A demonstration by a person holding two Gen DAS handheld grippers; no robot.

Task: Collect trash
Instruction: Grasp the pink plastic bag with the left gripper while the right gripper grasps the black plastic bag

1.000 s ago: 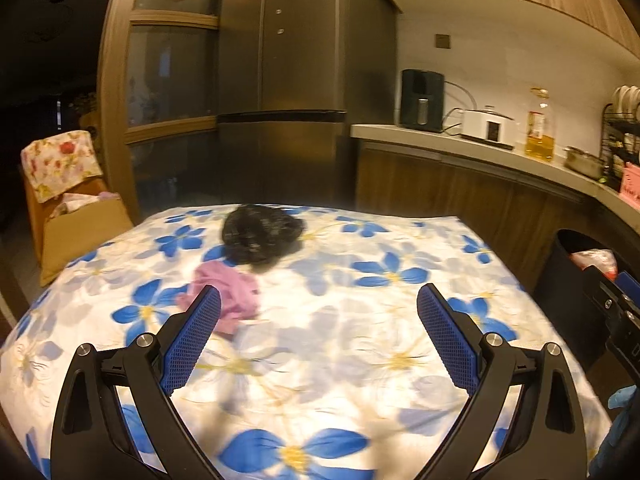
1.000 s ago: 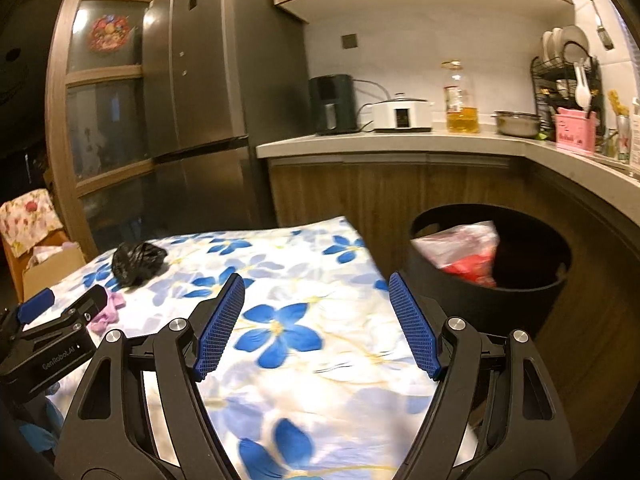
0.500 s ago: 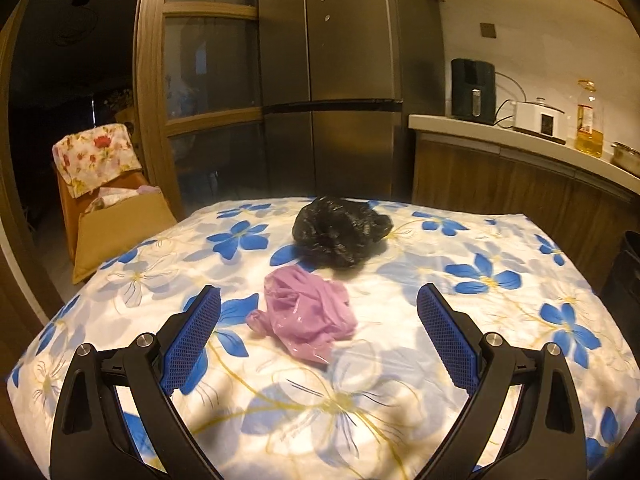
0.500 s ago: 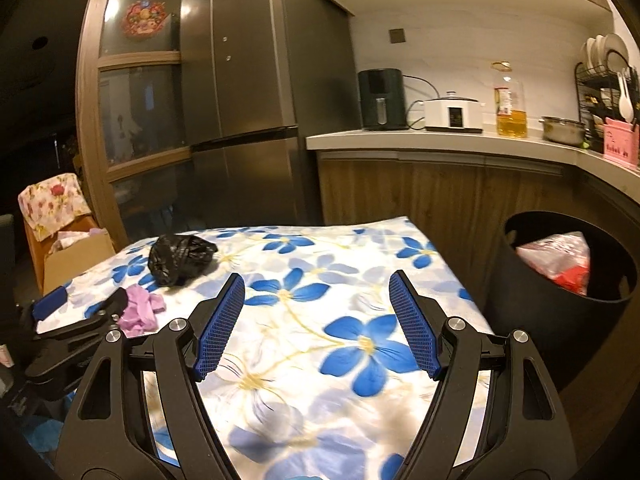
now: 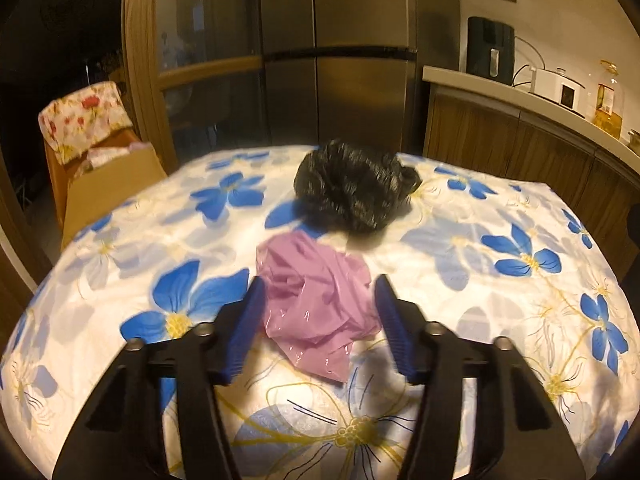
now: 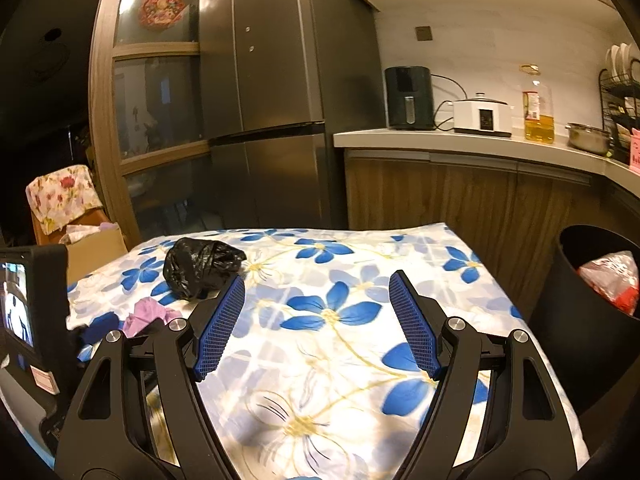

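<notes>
A crumpled purple plastic bag (image 5: 316, 304) lies on the flowered tablecloth (image 5: 500, 300). My left gripper (image 5: 319, 304) straddles it, its blue pads on either side and partly closed, not visibly squeezing it. A crumpled black plastic bag (image 5: 354, 190) lies just beyond. In the right wrist view the black bag (image 6: 200, 266) and the purple bag (image 6: 146, 314) sit at the left. My right gripper (image 6: 318, 304) is open and empty above the cloth. A black trash bin (image 6: 588, 320) holding a red-and-white bag (image 6: 612, 280) stands at the right of the table.
A cardboard box (image 5: 108, 192) and a chair with floral cloth (image 5: 82, 118) stand left of the table. A fridge (image 6: 276, 92) is behind. The counter (image 6: 480, 140) holds an air fryer, a cooker, an oil bottle and a pot.
My left gripper has moved forward and down over the purple bag and its jaws have narrowed around it. My right gripper has swung left, away from the bin.
</notes>
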